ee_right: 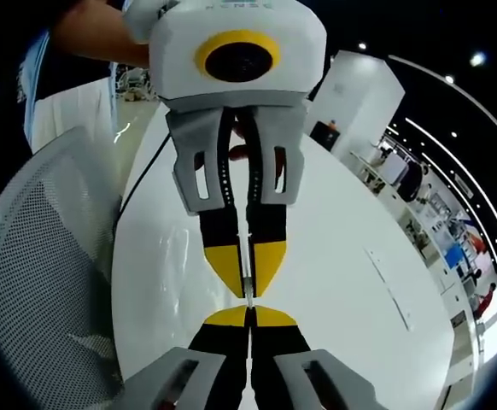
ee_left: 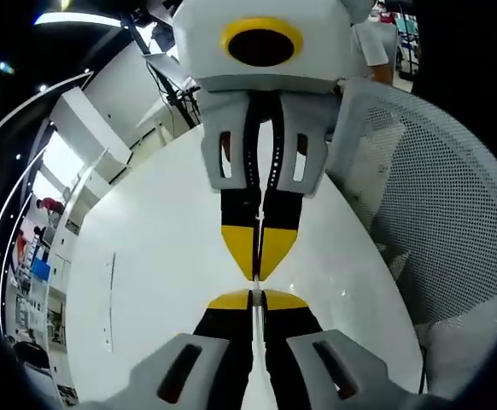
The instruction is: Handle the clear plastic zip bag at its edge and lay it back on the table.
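Note:
The clear plastic zip bag [ee_left: 258, 224] shows edge-on as a thin pale strip pinched between yellow-tipped jaws, above the white table [ee_left: 146, 282]. In the left gripper view my left gripper [ee_left: 257, 295] rises from the bottom, shut on the bag's edge. My right gripper [ee_left: 257, 275] comes down from the top, tip to tip with it, shut on the same strip. In the right gripper view, the right gripper [ee_right: 250, 310] is at the bottom and the left gripper [ee_right: 248, 292] meets it from above, with the bag [ee_right: 247, 256] between them. Most of the bag's film is too clear to make out.
A white mesh chair [ee_left: 436, 213] stands close against the table's edge, also seen as the chair [ee_right: 43, 282] at the left. The round table [ee_right: 342, 282] spreads wide and bare beyond the grippers. A person's arm [ee_right: 95, 30] holds the left gripper.

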The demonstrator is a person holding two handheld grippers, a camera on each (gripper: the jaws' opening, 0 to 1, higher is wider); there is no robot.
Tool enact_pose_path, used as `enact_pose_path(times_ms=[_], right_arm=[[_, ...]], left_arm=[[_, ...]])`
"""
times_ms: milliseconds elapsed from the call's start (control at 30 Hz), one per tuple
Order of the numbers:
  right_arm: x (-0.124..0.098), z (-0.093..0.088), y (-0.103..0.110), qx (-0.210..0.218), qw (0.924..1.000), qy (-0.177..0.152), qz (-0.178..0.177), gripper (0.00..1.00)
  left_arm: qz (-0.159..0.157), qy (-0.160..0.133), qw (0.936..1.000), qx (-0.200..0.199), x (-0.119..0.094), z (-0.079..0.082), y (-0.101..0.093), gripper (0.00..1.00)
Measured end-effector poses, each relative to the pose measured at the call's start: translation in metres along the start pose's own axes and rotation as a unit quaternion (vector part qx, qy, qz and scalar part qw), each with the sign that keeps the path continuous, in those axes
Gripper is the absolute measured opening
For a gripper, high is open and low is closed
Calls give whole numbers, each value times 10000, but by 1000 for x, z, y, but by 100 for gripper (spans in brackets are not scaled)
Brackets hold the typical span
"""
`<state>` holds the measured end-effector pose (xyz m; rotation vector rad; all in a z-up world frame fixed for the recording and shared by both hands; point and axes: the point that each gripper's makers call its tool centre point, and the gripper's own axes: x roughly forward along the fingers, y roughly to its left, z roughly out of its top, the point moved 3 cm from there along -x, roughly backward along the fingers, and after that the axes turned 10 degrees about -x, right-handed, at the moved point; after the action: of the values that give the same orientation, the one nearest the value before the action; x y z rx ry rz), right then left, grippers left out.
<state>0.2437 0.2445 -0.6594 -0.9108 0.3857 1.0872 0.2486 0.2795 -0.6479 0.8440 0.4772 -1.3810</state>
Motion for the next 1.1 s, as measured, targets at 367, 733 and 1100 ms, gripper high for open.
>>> enact_pose_path(times_ms=[367,733,1100], right_arm=[[-5,4,1,-110,9999,-18,10,0],[-7,5,2,-167,9999,-34,23,0],[-8,5,2,-171,9998,-38,19,0]], left_arm=[[-21,-26,10000,-59,-1,-1,1,0],[-66,-1,10000,-62,-2,-1,0,0],[-57,9,10000,-80,-2,-1,0,0]])
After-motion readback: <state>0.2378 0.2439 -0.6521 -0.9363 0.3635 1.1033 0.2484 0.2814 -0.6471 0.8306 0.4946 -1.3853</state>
